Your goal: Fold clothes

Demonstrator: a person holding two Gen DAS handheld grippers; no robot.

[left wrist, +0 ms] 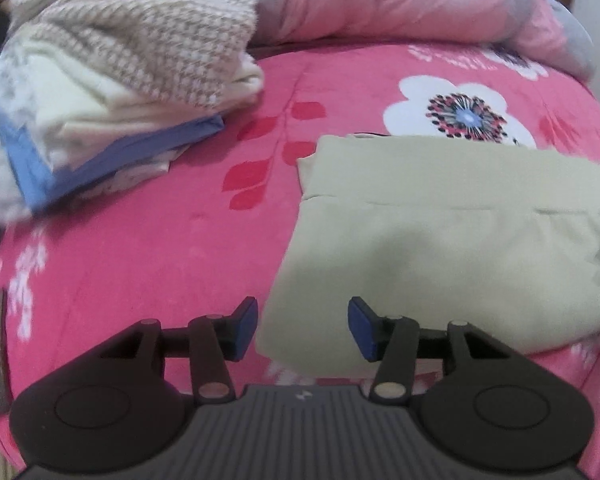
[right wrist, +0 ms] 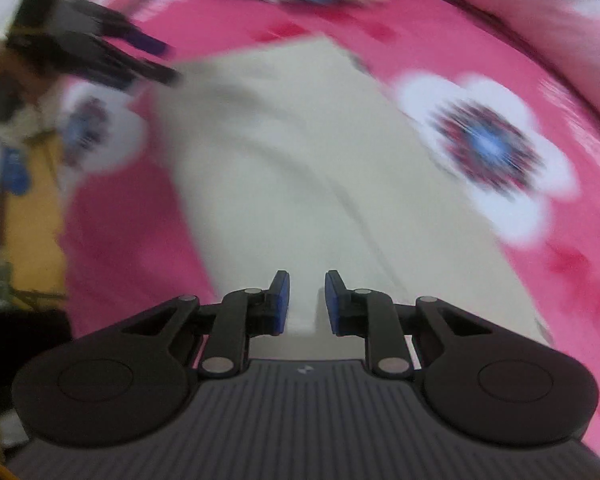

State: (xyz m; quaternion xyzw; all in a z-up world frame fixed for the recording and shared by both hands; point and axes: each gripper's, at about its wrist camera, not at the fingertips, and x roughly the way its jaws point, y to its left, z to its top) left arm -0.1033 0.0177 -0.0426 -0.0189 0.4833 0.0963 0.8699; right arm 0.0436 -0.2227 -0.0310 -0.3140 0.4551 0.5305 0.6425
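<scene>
Two claws hover over a beige garment (left wrist: 440,236) on the pink floral bed (left wrist: 160,240). Left claw (left wrist: 302,328) gapes empty; right claw (right wrist: 307,300) stands narrowly parted, nothing pinched. Folded clothes (left wrist: 100,92) stack far left.

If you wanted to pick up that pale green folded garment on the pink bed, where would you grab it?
Probably at the near-left corner of the pale green garment, coming in from the near edge. The layers end there in a free corner overhanging the pink bedspread, right ahead of the open left gripper, so a pinch could catch every layer.
</scene>
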